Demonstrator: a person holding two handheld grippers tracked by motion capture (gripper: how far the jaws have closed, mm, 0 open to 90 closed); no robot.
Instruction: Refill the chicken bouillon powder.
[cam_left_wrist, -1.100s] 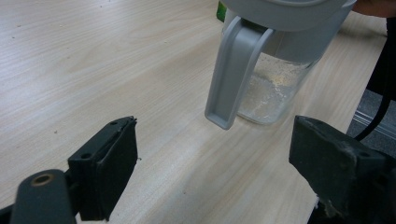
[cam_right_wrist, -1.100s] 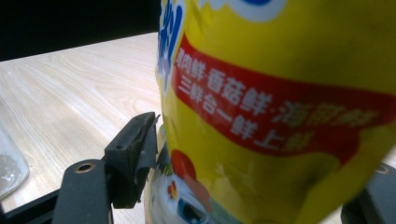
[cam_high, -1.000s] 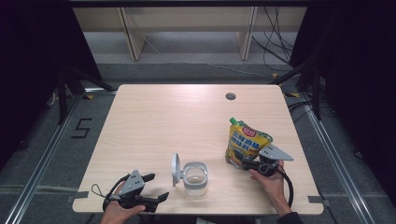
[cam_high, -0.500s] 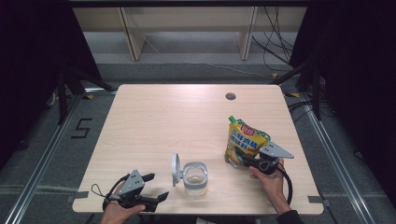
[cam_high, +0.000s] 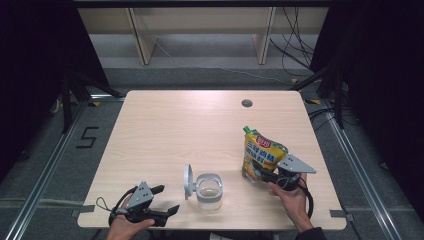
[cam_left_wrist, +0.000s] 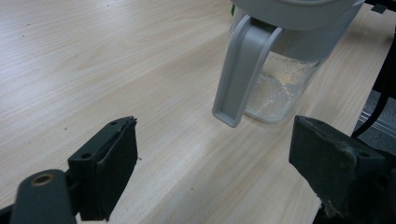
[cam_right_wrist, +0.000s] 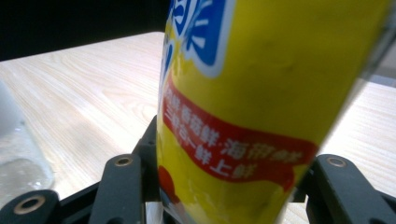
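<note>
Nearest the person, the left gripper (cam_high: 165, 200) lies spread wide and empty just left of the clear jar (cam_high: 208, 191), while right of the jar the right gripper (cam_high: 258, 170) pinches the yellow pouch (cam_high: 262, 156) low down, a soft, slippery bag best gripped there.

yellow plastic spouted pouch (cam_high: 262, 156) with a green cap stands upright near the table's right edge.

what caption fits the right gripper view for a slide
Right gripper clamps a yellow pouch above the wooden table.
</note>
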